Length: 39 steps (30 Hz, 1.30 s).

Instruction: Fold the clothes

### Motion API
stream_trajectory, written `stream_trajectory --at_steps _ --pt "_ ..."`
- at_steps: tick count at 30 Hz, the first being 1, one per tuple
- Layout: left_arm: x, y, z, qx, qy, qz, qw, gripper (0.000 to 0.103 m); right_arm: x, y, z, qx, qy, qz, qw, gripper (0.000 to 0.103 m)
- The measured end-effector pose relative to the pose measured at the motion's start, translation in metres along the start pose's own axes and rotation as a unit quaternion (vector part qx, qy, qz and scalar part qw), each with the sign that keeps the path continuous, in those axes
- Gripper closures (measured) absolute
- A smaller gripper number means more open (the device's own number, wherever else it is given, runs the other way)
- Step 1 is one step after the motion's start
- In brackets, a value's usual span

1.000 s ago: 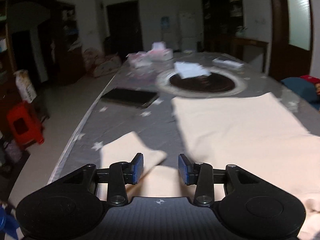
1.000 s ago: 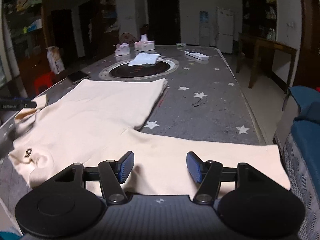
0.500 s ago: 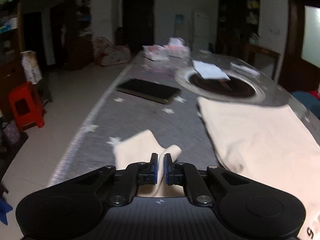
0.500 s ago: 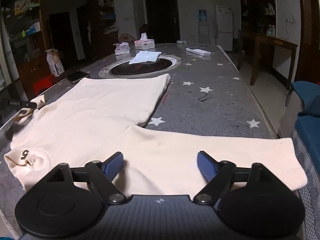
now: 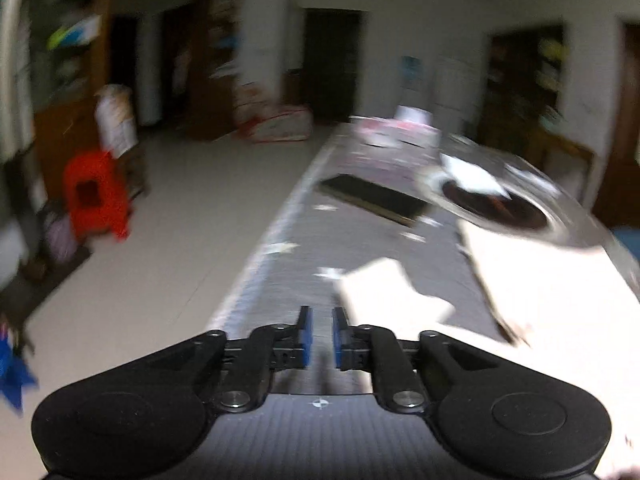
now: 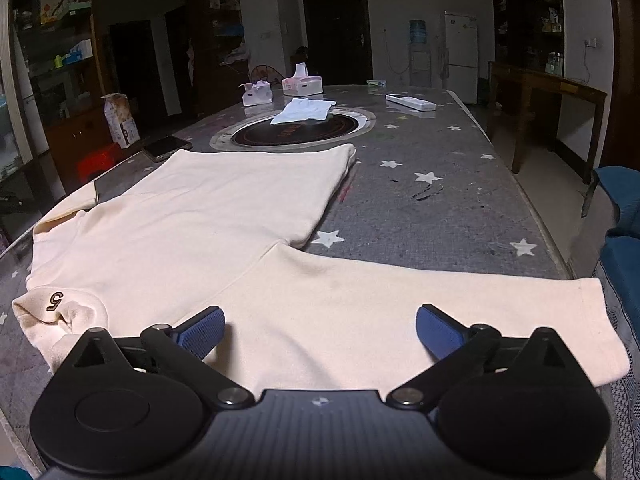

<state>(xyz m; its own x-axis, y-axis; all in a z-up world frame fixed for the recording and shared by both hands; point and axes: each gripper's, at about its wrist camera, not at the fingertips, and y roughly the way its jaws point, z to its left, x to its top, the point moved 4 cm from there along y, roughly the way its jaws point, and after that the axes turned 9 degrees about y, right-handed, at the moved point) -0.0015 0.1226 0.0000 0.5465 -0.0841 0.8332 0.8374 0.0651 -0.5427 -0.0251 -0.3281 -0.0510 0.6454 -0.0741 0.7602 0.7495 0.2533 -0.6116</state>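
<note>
Lying flat across the grey star-printed worktop [image 6: 440,208] is a cream long-sleeved top [image 6: 208,216], its body reaching toward the round dark inset [image 6: 296,132] in the middle of the surface. One sleeve [image 6: 440,312] stretches out sideways to the worktop's right edge, directly under the right claw [image 6: 320,328], whose blue pads are spread wide apart and grasp nothing. Near the left pad a dark mark like a "6" shows on a rumpled bit of cloth [image 6: 56,300].

The left wrist view is heavily blurred. The left claw [image 5: 320,336] has its pads drawn close with a narrow gap between them, and only grey worktop shows in that gap, so it is released and empty. The other sleeve's end [image 5: 384,292] lies just ahead and to the right of it, apart from the pads. Farther along sit a dark flat phone [image 5: 372,198], a white folded cloth [image 6: 304,110] on the inset, two tissue boxes [image 6: 302,84] and a remote [image 6: 410,102].
</note>
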Motion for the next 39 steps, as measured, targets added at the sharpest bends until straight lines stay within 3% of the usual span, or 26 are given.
stream_trajectory --at_steps 5,8,12,13,14,15,19,22,25,29,33,34,35,39 --pt "0.008 0.006 -0.05 -0.038 0.104 -0.011 0.9938 0.064 0.0 -0.001 -0.001 0.001 0.005 -0.003 1.0 0.0" --pt "0.007 0.023 -0.064 -0.035 0.149 0.003 0.9882 0.064 0.0 -0.002 -0.002 0.002 0.008 -0.004 1.0 0.0" --pt "0.002 0.045 -0.062 -0.019 0.161 0.031 0.9864 0.069 -0.001 -0.002 -0.003 0.005 0.011 -0.005 1.0 0.0" --pt "0.002 0.047 -0.058 -0.025 0.149 0.029 0.988 0.074 -0.001 -0.002 -0.003 0.005 0.012 -0.006 1.0 0.0" --pt "0.003 0.05 -0.053 -0.026 0.139 0.03 0.9895 0.089 -0.001 -0.002 -0.003 0.005 0.012 -0.006 1.0 0.0" --pt "0.004 0.05 -0.047 -0.019 0.125 0.028 0.9916 0.096 -0.001 -0.002 -0.003 0.005 0.012 -0.006 1.0 0.0" --pt "0.007 0.035 -0.009 0.016 0.011 0.005 0.9998 0.1 0.0 -0.001 -0.003 0.004 0.011 -0.005 1.0 0.0" --pt "-0.004 0.018 0.026 0.045 -0.091 0.001 0.9949 0.1 -0.001 -0.001 -0.003 0.004 0.011 -0.005 1.0 0.0" --pt "-0.01 0.013 0.034 0.053 -0.105 0.009 0.993 0.1 -0.001 -0.001 -0.003 0.003 0.01 -0.005 1.0 0.0" --pt "-0.019 0.006 0.043 0.062 -0.122 0.021 0.9904 0.093 -0.001 -0.001 -0.003 0.005 0.012 -0.005 1.0 0.0" --pt "-0.027 -0.001 0.052 0.072 -0.138 0.033 0.9873 0.071 -0.001 -0.001 -0.002 0.004 0.011 -0.005 1.0 0.0" --pt "-0.024 -0.003 0.042 0.053 -0.126 0.029 0.9902 0.061 -0.001 -0.001 -0.002 0.004 0.011 -0.005 1.0 0.0" --pt "-0.019 -0.005 0.03 0.032 -0.113 0.024 0.9928 0.059 -0.001 -0.001 -0.002 0.004 0.011 -0.005 1.0 0.0" --pt "-0.006 -0.01 -0.024 -0.066 -0.068 0.008 0.9955 0.059 -0.001 -0.002 -0.002 0.004 0.011 -0.005 1.0 0.0"
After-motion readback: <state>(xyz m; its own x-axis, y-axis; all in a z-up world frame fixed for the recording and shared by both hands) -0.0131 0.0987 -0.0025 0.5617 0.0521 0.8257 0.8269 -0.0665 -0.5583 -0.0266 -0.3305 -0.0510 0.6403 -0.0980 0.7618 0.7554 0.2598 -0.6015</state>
